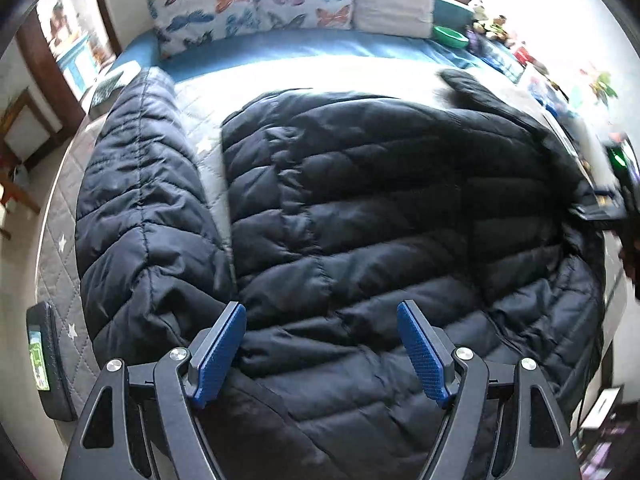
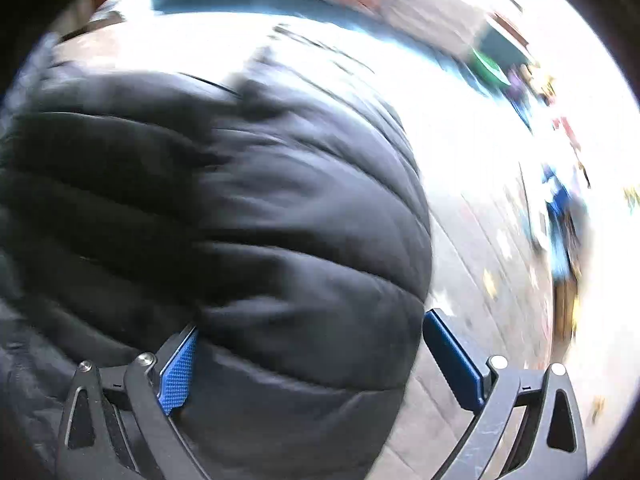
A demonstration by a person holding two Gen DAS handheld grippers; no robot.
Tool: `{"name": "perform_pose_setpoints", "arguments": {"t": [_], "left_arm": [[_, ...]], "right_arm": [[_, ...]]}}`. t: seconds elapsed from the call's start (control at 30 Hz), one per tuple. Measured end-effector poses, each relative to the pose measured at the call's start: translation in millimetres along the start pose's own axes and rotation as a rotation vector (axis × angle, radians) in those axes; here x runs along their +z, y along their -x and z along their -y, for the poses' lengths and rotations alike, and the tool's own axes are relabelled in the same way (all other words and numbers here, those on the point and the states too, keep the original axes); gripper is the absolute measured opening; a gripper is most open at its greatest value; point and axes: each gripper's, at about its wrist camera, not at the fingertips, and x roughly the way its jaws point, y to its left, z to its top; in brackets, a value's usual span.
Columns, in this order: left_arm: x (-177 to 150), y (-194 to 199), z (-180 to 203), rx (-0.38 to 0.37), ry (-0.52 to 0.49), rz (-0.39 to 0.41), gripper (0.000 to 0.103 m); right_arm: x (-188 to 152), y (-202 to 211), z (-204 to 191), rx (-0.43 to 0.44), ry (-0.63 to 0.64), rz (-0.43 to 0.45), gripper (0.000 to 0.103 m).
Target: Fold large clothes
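A dark quilted puffer jacket (image 1: 380,220) lies spread on a bed with a grey quilted cover (image 1: 208,152). One of its sleeves (image 1: 136,200) stretches along the left side, apart from the body. My left gripper (image 1: 320,306) hangs over the jacket's near part, open, its blue pads (image 1: 220,348) wide apart and empty. The right wrist view is blurred. There the jacket (image 2: 240,220) fills the left half, and its right edge bulges up between the fingers of my right gripper (image 2: 312,320). That gripper stands open, with its right pad (image 2: 452,360) clear of the cloth.
Butterfly-print pillows (image 1: 248,4) and a white pillow (image 1: 392,4) line the far side on a blue sheet. A green bowl (image 1: 450,36) and toys crowd the far right. A dark flat case (image 1: 48,360) lies at the bed's left edge. A blurred dark shape (image 1: 616,200) sits at the right edge.
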Motion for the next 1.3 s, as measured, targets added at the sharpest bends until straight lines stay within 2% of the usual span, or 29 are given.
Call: {"name": "perform_pose_setpoints", "arguments": {"t": [0.1, 0.2, 0.3, 0.4, 0.47, 0.57, 0.63, 0.7, 0.8, 0.9, 0.93, 1.0, 1.17, 1.3], "left_arm": [[8.5, -4.2, -15.8, -0.035, 0.044, -0.005, 0.082], [20.3, -7.8, -19.8, -0.002, 0.058, -0.007, 0.082], [32.9, -8.4, -25.0, -0.022, 0.084, -0.009, 0.082], [44.8, -11.6, -29.5, -0.038, 0.099, -0.011, 0.082], [53.4, -15.7, -31.6, -0.06, 0.11, -0.017, 0.082], [63.2, -24.9, -33.9, -0.119, 0.121, -0.03, 0.082], [66.9, -32.3, -38.5, -0.13, 0.129, -0.034, 0.082], [66.9, -42.8, -48.0, -0.074, 0.139, -0.049, 0.082], [61.9, -57.3, -72.2, 0.022, 0.173, -0.08, 0.082], [55.1, -65.3, -99.8, 0.014, 0.251, -0.099, 0.082], [53.5, -66.0, -109.4, -0.014, 0.292, -0.099, 0.082], [55.5, -64.0, -114.7, -0.061, 0.321, -0.088, 0.082], [80.3, -56.6, -101.0, -0.137, 0.283, -0.04, 0.083], [104.7, -64.5, -92.7, -0.166, 0.276, -0.031, 0.083]], "right_arm": [[-1.9, 32.8, 2.3, 0.085, 0.015, 0.122, 0.103], [12.9, 44.5, -24.3, 0.148, 0.095, 0.154, 0.103], [23.7, 51.8, -46.5, 0.226, 0.143, 0.197, 0.103], [24.8, 48.0, -73.4, 0.341, 0.206, 0.181, 0.103], [24.1, 32.7, -77.8, 0.397, 0.216, 0.119, 0.103], [24.1, 10.0, -69.3, 0.339, 0.192, 0.066, 0.103], [21.6, 0.8, -58.4, 0.273, 0.161, 0.034, 0.102], [15.2, -6.4, -42.6, 0.192, 0.124, -0.01, 0.102], [4.1, -18.5, -19.7, 0.122, 0.065, -0.082, 0.102], [-2.2, -23.7, -6.5, 0.133, -0.015, -0.118, 0.102], [-2.8, -21.6, -3.9, 0.155, -0.027, -0.111, 0.102], [4.4, -12.0, -2.6, 0.256, -0.027, -0.067, 0.102], [44.2, 2.1, 7.9, 0.451, -0.103, 0.016, 0.102], [68.2, -14.5, 26.9, 0.51, -0.204, 0.017, 0.103]]}}
